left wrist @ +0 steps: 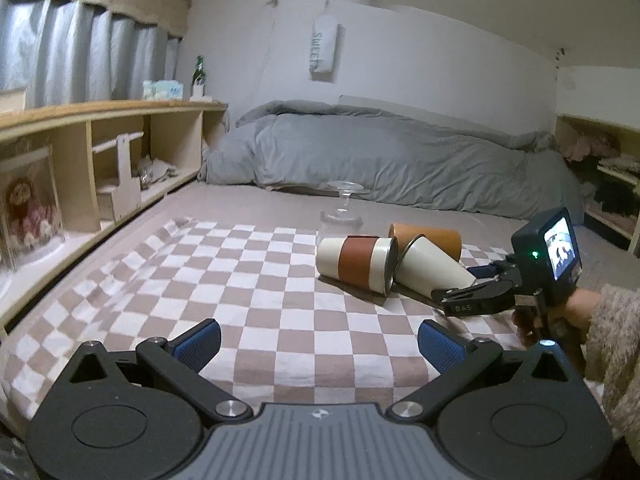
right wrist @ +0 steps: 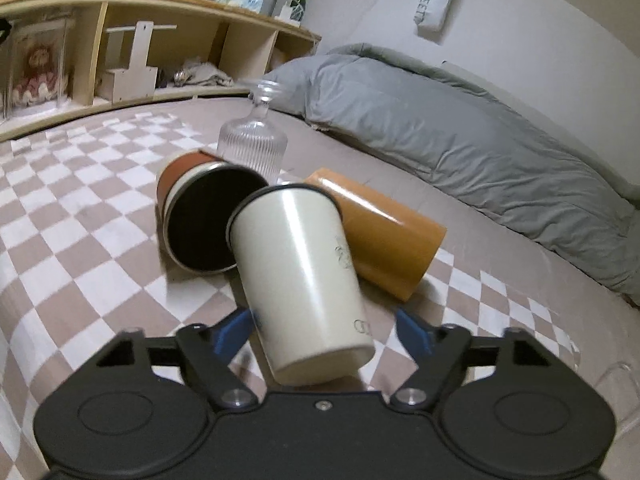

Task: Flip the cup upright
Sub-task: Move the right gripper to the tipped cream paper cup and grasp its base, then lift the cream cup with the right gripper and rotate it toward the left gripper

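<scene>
A plain cream cup [right wrist: 300, 276] lies tilted on the checkered cloth, its base toward my right gripper [right wrist: 326, 330], whose blue fingers stand open on either side of the base. In the left wrist view the same cup [left wrist: 434, 268] shows with the right gripper [left wrist: 468, 286] at its base. A cream cup with a brown sleeve [left wrist: 356, 264] lies on its side to the left, its dark mouth facing the cream cup [right wrist: 208, 220]. An orange cup [right wrist: 384, 236] lies behind. My left gripper [left wrist: 318, 346] is open and empty over the cloth.
A clear ribbed glass [right wrist: 252, 144] stands upside down behind the cups. A grey duvet [left wrist: 380, 160] is heaped at the back. A wooden shelf unit [left wrist: 120, 152] runs along the left. The checkered cloth [left wrist: 200, 272] covers the bed.
</scene>
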`<action>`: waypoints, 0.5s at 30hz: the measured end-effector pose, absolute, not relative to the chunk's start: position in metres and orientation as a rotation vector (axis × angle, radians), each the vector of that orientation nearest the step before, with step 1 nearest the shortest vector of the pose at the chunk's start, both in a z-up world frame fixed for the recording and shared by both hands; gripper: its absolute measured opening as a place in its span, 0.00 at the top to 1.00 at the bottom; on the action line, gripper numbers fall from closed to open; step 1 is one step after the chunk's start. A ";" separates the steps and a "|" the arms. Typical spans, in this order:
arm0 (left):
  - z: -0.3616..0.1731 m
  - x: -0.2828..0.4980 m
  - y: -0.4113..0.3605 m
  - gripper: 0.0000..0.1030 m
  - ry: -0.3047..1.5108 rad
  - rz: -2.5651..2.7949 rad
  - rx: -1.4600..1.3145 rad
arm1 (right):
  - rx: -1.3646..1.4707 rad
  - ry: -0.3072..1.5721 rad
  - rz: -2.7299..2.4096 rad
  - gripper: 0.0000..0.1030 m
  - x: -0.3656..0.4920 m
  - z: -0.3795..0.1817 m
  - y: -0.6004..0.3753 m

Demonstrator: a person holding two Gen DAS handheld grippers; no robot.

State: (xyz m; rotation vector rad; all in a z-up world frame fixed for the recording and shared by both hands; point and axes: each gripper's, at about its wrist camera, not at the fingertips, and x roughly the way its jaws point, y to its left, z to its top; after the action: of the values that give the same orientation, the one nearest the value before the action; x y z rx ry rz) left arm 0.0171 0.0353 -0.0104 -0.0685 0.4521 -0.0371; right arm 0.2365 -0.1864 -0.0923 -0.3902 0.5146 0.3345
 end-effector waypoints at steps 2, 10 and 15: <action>-0.009 0.017 0.036 0.00 0.454 -0.038 -0.086 | -0.382 0.527 0.333 0.36 0.234 -0.091 -0.185; -0.009 0.017 0.023 0.00 0.445 -0.078 -0.091 | -0.290 0.619 0.176 0.38 0.200 -0.081 -0.195; -0.011 0.022 0.012 0.00 0.462 -0.105 -0.100 | -0.159 0.694 0.082 0.39 0.176 -0.076 -0.212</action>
State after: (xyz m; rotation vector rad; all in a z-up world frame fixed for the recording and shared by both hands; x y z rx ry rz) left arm 0.0219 0.0117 -0.0115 -0.0997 0.4623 -0.1053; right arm 0.1763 -0.2119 -0.0757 -0.1593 0.6938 0.0819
